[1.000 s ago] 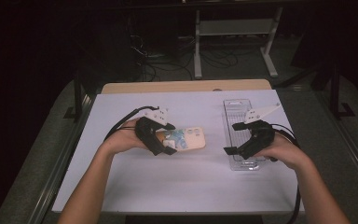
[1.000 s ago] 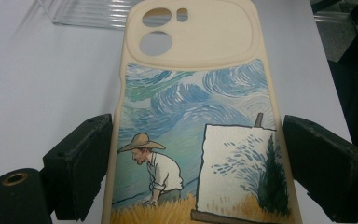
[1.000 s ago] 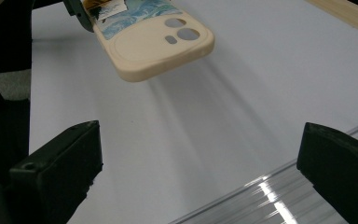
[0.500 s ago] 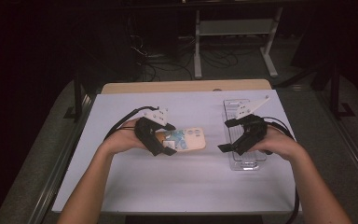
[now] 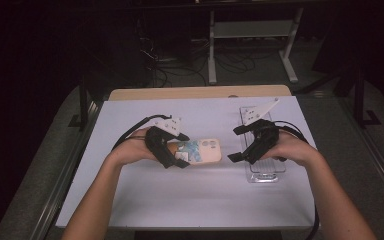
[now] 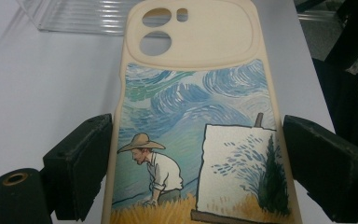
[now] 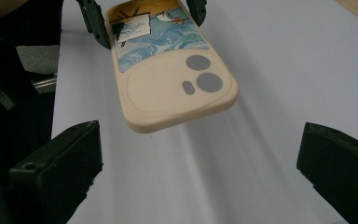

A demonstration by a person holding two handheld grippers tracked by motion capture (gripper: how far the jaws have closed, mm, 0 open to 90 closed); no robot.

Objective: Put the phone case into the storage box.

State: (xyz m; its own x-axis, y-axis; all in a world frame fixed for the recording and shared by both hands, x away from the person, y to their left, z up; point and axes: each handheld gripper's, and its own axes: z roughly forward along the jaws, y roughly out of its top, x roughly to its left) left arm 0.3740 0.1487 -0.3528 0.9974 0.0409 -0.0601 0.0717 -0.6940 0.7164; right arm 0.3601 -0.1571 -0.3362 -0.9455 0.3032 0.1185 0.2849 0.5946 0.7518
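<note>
The phone case is held clenched in the left claw, while the released right claw has been brought off the clear tray toward it.

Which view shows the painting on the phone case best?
The left gripper view: the phone case lies close up between the left gripper's fingers, painted man and easel sharp. The right gripper view shows its camera end, the print partly visible. The high view shows it small.

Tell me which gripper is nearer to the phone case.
Left. The left gripper has the phone case between its jaws; the right gripper is open, apart from the case's camera end.
</note>
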